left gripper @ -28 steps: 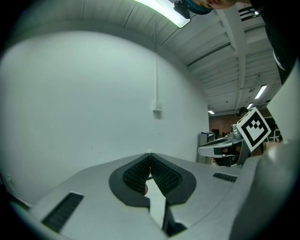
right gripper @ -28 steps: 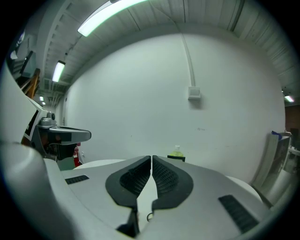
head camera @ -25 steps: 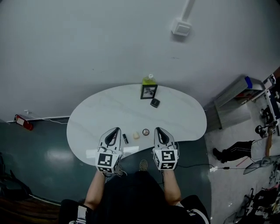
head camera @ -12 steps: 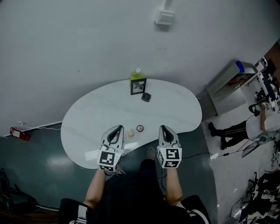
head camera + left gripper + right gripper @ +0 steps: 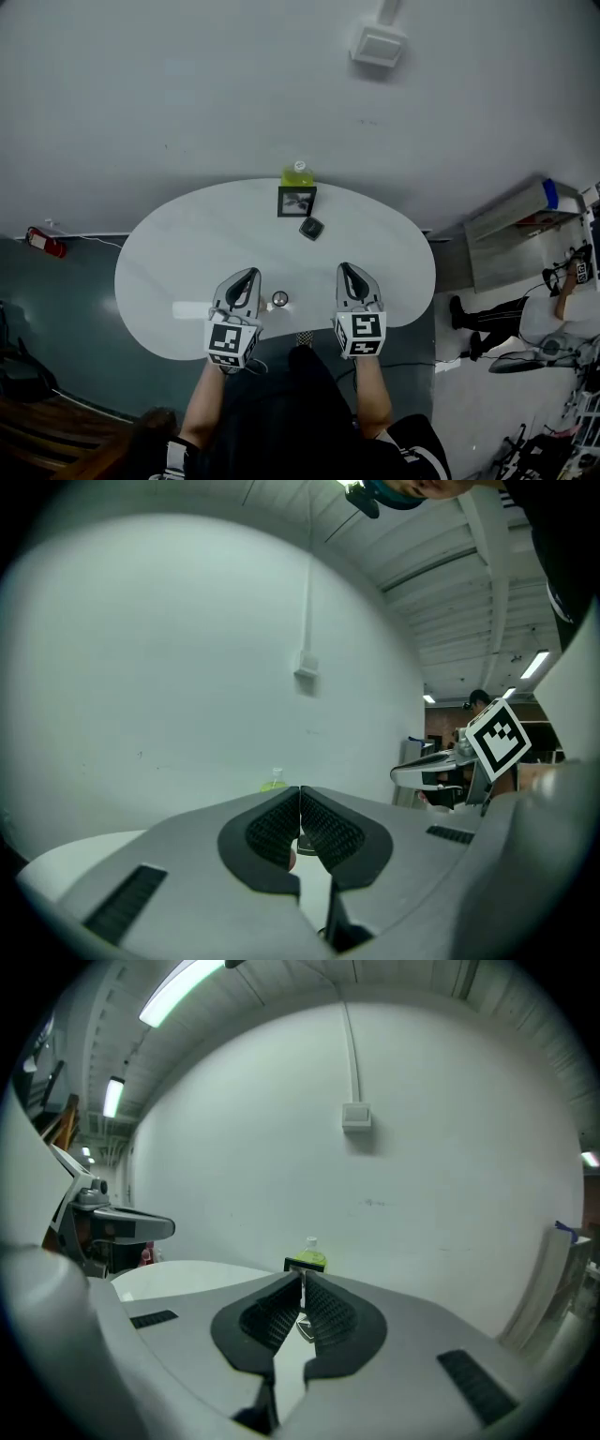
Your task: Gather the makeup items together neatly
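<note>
Jaws of left gripper [image 5: 246, 277] and right gripper [image 5: 348, 272] clenched, empty; round compact [image 5: 279, 299] seemingly nearer the left than before.

Small round compact [image 5: 279, 299] flat near table [image 5: 169, 272] front edge; dark square compact [image 5: 310, 229] well apart, farther back.

Open across bare table [image 5: 169, 267] left and right. Blocked far-centre by bottle [image 5: 298, 174], frame [image 5: 296, 202], black case [image 5: 310, 228]; near the edge, by round jar [image 5: 279, 299].
</note>
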`<state>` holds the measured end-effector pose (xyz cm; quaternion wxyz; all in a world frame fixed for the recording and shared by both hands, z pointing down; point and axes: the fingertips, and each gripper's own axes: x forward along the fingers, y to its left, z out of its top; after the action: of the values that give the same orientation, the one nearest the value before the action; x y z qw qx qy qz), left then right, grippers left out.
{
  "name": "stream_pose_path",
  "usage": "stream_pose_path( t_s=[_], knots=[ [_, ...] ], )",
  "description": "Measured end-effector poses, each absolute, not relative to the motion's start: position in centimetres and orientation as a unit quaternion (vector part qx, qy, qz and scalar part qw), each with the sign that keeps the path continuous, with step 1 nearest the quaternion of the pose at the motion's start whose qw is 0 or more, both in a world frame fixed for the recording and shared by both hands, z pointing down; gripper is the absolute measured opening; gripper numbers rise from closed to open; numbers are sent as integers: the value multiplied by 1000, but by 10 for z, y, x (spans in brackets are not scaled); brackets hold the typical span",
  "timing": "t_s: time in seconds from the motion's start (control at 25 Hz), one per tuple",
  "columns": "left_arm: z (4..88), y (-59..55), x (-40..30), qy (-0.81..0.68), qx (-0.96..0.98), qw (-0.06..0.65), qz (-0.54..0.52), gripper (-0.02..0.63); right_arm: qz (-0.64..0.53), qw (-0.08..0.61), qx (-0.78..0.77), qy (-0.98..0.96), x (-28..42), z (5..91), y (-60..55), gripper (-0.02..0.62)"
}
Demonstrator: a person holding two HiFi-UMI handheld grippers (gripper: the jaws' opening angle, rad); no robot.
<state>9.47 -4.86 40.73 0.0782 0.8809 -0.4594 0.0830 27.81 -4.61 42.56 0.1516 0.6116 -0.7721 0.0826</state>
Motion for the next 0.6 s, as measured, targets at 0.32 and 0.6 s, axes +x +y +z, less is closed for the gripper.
stream_pose_path(
  t_s=[0.32, 0.6],
  knots=[
    [427, -75, 119, -543, 828, 94, 101, 20, 98, 167, 526, -828, 302, 450, -102, 37],
    [445, -90, 122, -582, 797, 117, 113, 20, 104, 179, 477, -854, 298, 472, -140, 37]
  ],
)
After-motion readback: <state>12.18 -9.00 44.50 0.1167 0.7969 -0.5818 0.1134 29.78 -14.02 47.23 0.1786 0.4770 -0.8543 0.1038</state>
